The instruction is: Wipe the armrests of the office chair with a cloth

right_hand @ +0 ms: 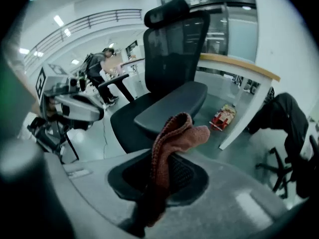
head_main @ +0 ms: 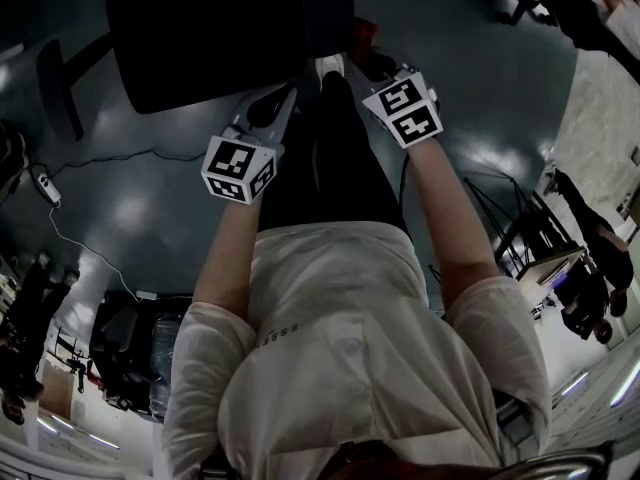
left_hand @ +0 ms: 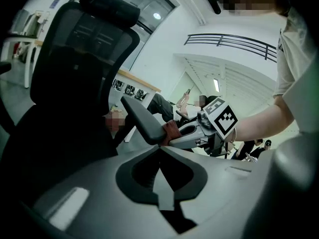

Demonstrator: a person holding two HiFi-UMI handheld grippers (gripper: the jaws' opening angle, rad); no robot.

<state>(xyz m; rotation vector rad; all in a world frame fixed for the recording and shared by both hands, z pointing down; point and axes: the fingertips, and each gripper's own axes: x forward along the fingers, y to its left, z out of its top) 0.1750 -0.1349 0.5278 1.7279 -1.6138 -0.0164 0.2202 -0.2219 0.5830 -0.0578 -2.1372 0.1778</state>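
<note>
- The office chair (right_hand: 172,44) stands on the floor, with its armrest (left_hand: 143,119) within reach of the person.
- The right gripper (left_hand: 175,136) has its jaws pinching the cloth (right_hand: 172,133), which touches the armrest's near end, evidently for wiping.
- The left gripper (left_hand: 162,178) is held clear, with its jaws pressed together and empty.

Right claw (right_hand: 162,176) holds cloth (right_hand: 172,141) against armrest (left_hand: 142,119) end; left claw (left_hand: 161,171) beside.
</note>
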